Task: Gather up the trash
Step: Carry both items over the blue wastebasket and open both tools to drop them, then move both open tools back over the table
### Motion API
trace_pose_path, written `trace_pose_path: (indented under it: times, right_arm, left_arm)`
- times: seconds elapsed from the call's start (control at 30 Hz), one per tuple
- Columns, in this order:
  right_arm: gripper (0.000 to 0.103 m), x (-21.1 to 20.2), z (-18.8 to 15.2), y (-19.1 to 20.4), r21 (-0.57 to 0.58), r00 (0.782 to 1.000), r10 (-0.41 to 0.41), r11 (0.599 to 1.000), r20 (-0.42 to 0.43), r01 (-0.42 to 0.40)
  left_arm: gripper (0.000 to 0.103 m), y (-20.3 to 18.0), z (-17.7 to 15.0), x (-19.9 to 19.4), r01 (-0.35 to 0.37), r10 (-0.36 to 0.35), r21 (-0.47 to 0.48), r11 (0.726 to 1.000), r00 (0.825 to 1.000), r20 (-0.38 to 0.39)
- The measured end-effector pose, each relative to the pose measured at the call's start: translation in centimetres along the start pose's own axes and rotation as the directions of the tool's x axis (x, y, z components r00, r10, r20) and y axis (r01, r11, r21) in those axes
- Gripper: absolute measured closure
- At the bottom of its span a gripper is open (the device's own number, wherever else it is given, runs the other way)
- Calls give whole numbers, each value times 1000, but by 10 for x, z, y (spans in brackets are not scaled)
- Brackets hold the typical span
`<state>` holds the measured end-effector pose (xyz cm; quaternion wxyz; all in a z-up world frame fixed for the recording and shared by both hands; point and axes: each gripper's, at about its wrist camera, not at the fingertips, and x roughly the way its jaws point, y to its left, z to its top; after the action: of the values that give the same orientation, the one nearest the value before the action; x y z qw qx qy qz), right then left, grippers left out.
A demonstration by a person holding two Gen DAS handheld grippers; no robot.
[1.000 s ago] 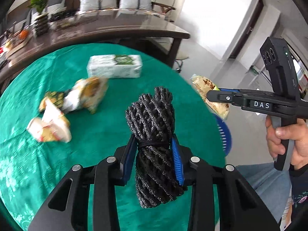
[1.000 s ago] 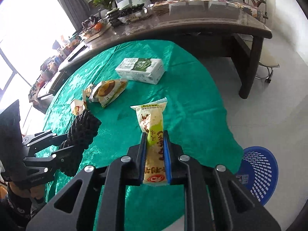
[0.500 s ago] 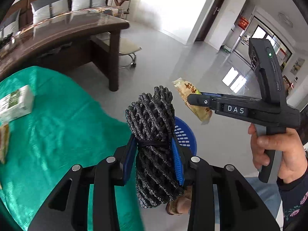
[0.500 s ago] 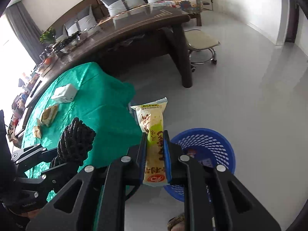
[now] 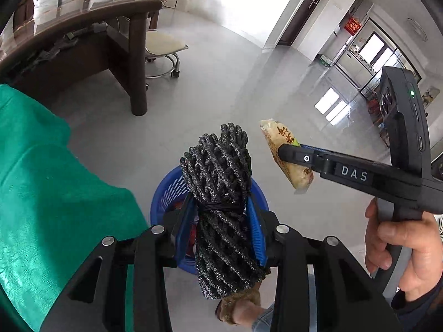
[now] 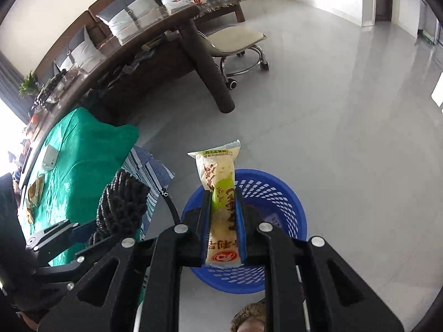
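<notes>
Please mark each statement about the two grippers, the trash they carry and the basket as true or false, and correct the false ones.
1. The left gripper is shut on a black foam net. True.
2. The right gripper is empty. False: its fingers clamp a snack wrapper.
3. The blue basket stands on the table. False: it stands on the grey floor, beside the green tablecloth.
4. Both held items are above or near the basket. True.
5. The snack wrapper already lies in the basket. False: it is held by the gripper.
</notes>
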<state>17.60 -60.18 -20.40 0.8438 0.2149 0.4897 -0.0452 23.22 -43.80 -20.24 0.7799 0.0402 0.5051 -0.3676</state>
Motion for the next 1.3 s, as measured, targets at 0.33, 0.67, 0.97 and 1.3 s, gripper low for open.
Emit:
trace_pose_path:
  times: [0.33,0.67,0.97,1.3]
  right_arm:
    - [88,11,2,-24,58,1000,17,998,-24,-15]
    - [84,21,2,-33,89,998,29,996,-50,-25]
    - [50,10,6,-41,133,999,32,991,2,-32]
    - [18,-25,10,1,20,973,-158,987,168,157]
  left_arm:
    - [64,5,7,33,11,-12,-52,999,1000,-15]
    - [42,0,8,57,5,-7,-38,999,999,-37]
    - [23,1,9,36,-37,38,-27,999,999,13]
    - [6,12,-46,-98,-150,134,74,986,972,191]
